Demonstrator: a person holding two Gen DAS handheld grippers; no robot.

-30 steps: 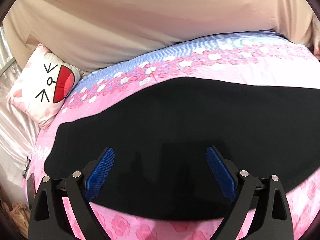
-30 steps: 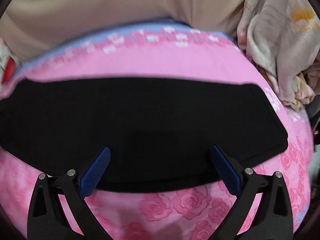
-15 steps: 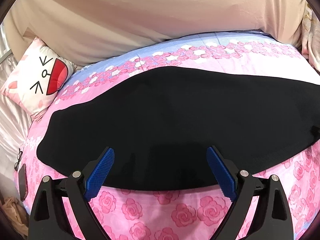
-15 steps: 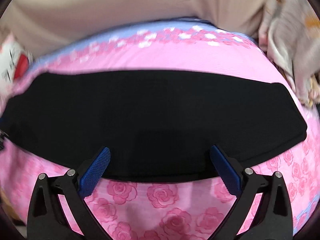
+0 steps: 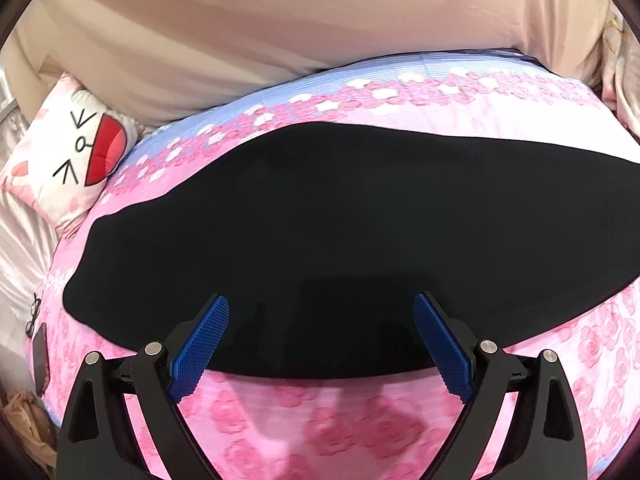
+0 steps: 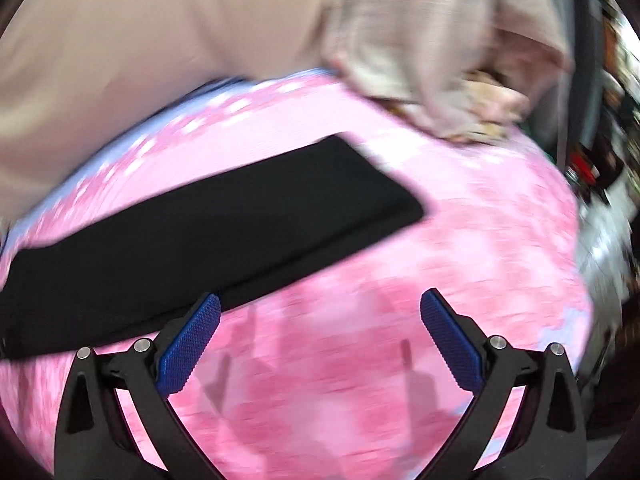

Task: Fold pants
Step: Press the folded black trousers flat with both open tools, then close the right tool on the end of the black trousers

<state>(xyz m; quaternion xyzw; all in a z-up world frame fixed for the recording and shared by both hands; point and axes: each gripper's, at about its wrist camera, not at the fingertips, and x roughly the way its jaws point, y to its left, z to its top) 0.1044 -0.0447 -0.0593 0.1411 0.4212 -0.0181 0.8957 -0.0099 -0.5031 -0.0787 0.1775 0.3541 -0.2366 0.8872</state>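
A bed [image 5: 500, 104] covered by a pink rose-print sheet with a pale blue band along its far edge stands against a beige fabric backdrop [image 5: 280, 28]. A cat-face pillow [image 5: 64, 156] rests at the bed's left end, and a crumpled floral blanket [image 6: 432, 60] is heaped at its right end. The black pants [image 5: 340, 240] lie flat as one long band across the sheet. The left gripper [image 5: 320, 340] hovers over the near edge of the pants, jaws spread wide and holding nothing. The right gripper [image 6: 320, 336] hangs over bare sheet just beside the pants' right end [image 6: 360, 200], its jaws likewise spread and empty; that view is motion-blurred.
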